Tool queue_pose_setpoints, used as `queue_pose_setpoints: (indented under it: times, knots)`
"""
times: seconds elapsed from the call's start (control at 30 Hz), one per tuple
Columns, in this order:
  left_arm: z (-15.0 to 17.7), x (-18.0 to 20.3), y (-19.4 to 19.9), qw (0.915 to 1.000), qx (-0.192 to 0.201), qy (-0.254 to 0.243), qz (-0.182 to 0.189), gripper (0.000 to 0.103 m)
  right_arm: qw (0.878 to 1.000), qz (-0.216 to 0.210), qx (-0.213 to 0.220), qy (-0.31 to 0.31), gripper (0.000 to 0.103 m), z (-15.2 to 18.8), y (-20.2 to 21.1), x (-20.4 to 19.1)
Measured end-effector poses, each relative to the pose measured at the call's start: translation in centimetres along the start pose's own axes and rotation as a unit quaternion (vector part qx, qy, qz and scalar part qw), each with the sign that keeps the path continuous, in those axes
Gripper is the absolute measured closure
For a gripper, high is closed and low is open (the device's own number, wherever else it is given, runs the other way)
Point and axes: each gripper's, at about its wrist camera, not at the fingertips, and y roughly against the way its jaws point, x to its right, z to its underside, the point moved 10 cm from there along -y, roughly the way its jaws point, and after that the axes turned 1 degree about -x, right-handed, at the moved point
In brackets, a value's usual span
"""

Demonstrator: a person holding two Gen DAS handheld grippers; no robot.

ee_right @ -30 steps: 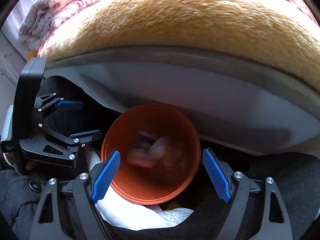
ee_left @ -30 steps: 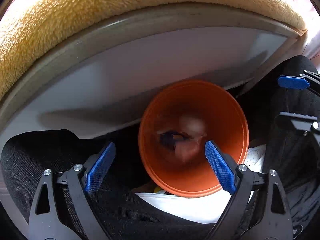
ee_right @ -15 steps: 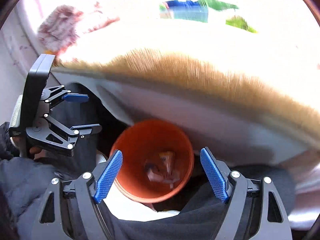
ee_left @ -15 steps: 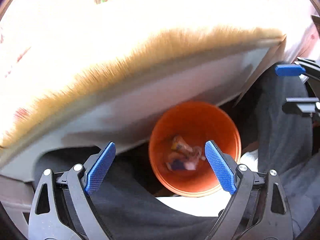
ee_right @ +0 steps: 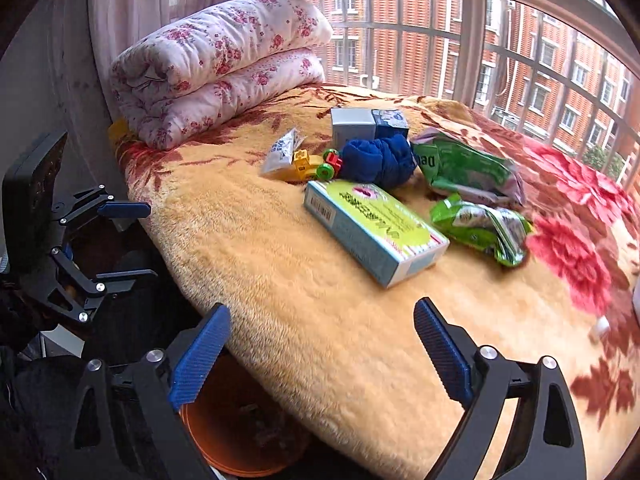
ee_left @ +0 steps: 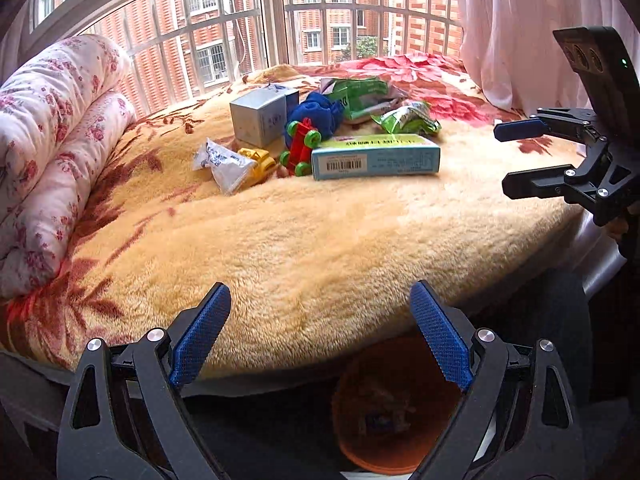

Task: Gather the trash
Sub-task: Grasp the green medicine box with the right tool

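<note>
Both grippers were empty: the left gripper (ee_left: 320, 336) was spread wide, the right gripper (ee_right: 322, 354) caught opening with nothing between its jaws. The nearest trash, a box (ee_right: 374, 230), lay ahead on the blanket (ee_right: 328, 320); the bin (ee_right: 240, 432) sat below. The box was best approached across its narrow width.

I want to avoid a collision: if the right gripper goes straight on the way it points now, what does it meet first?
Most likely the bare blanket near the bed's edge. The right gripper, jaws opening and empty, points down at it; the long box lies farther on. Depth is uncertain.
</note>
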Motion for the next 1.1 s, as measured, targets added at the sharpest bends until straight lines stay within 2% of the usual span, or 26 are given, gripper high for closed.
queue_pose_setpoints:
  times: [0.13, 0.37, 0.5, 0.63, 0.73, 0.87, 1.03, 1.07, 1.1]
  knots:
    - [-1.5, -0.3, -1.2, 1.0000, 0.002, 0.004, -0.002, 0.014, 0.999, -0.013, -0.023, 0.035, 0.005, -3.1, -2.4, 1.7]
    - [-2.1, -1.4, -3.5, 0.9998, -0.003, 0.015, -0.008, 0.014, 0.989, -0.066, -0.113, 0.068, 0.005, -5.4, -9.1, 3.2]
    - [-2.4, -2.6, -4.6, 0.9994, -0.012, 0.031, -0.011, 0.014, 0.979, -0.071, -0.159, 0.101, 0.005, -5.4, -12.1, 4.0]
    - [-2.5, -3.6, -5.5, 0.9988, -0.019, 0.042, -0.017, 0.014, 0.966, -0.106, -0.198, 0.129, 0.005, -4.8, -14.0, 3.9]
    - [-2.5, -4.1, -6.0, 0.9983, -0.024, 0.050, -0.018, 0.014, 0.956, -0.117, -0.224, 0.152, 0.005, -4.3, -15.3, 3.9]
    - [-2.4, -4.4, -6.4, 0.9979, -0.029, 0.056, -0.016, 0.014, 0.946, -0.145, -0.253, 0.145, 0.005, -3.6, -16.9, 3.9]
    - [-2.4, -4.9, -6.6, 0.9975, -0.032, 0.059, -0.022, 0.014, 0.942, -0.167, -0.266, 0.118, 0.004, -3.0, -18.0, 3.5]
    - [-2.4, -5.2, -6.7, 0.9973, -0.033, 0.062, -0.023, 0.014, 0.944, -0.166, -0.261, 0.114, 0.005, -3.1, -18.0, 3.6]
    - [-2.4, -5.4, -6.7, 0.9971, -0.033, 0.065, -0.023, 0.014, 0.947, -0.165, -0.254, 0.111, 0.011, -3.1, -17.7, 3.6]
